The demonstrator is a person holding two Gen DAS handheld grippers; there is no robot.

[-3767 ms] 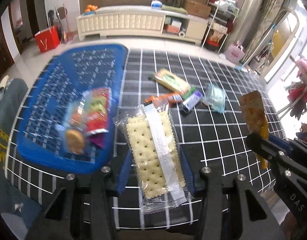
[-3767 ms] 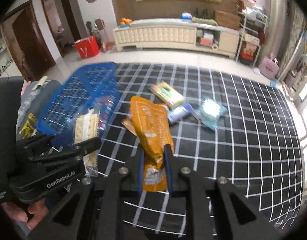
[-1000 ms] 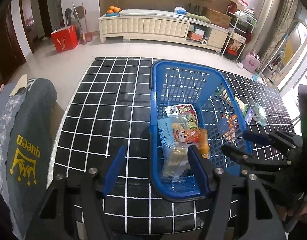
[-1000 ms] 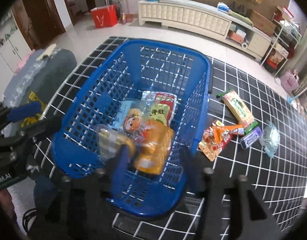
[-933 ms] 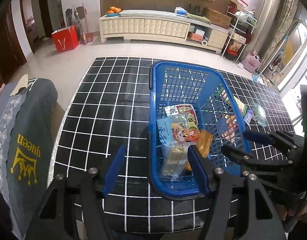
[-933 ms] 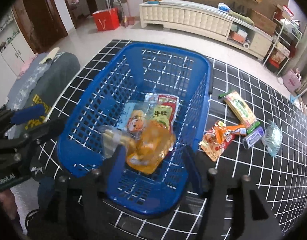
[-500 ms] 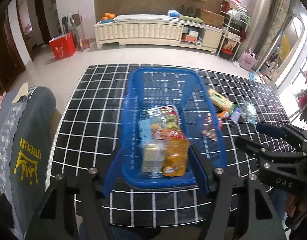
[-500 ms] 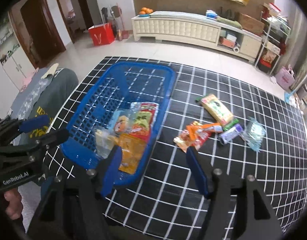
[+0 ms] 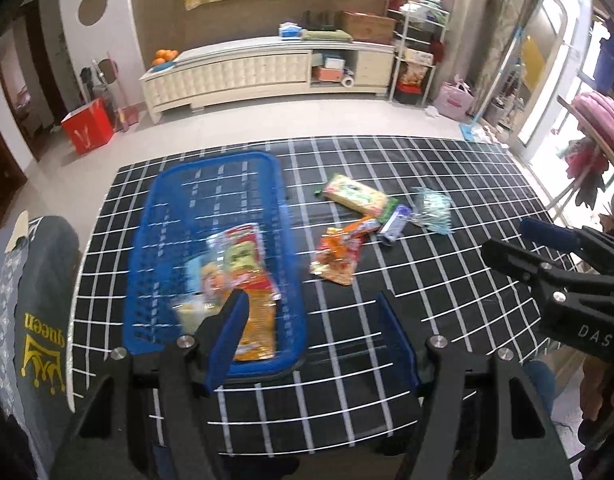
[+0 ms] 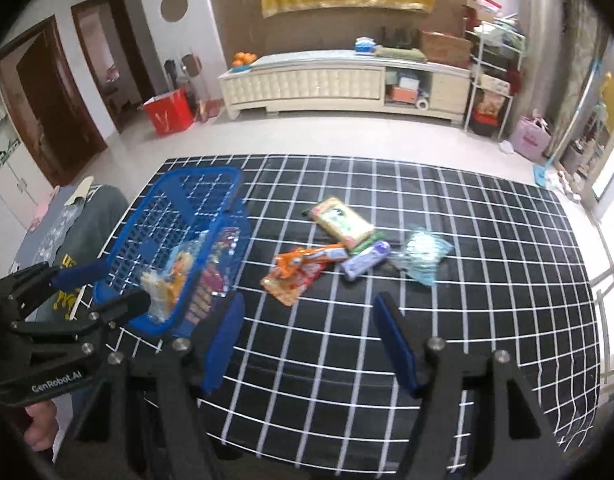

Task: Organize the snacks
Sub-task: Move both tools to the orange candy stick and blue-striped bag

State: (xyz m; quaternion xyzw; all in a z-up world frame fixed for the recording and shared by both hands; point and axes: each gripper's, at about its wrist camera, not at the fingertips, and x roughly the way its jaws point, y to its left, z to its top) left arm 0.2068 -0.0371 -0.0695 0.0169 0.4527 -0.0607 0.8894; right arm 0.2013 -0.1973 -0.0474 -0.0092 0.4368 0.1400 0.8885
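Both grippers, left (image 9: 313, 320) and right (image 10: 309, 320), are held apart, empty; orange snack packet (image 10: 295, 272) judged light, crinkly, best pinched at an edge.

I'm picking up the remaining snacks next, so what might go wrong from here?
The orange packets, purple bar and green-yellow pack overlap or touch, so the open right gripper may grab two or nudge neighbours. The clear blue bag looks crinkly and may slip. The blue basket already holds piled snacks.

Black left gripper (image 9: 311, 328), blue finger pads (image 9: 227, 332), silver screws, white "DAS" lettering on right gripper (image 10: 307, 332)
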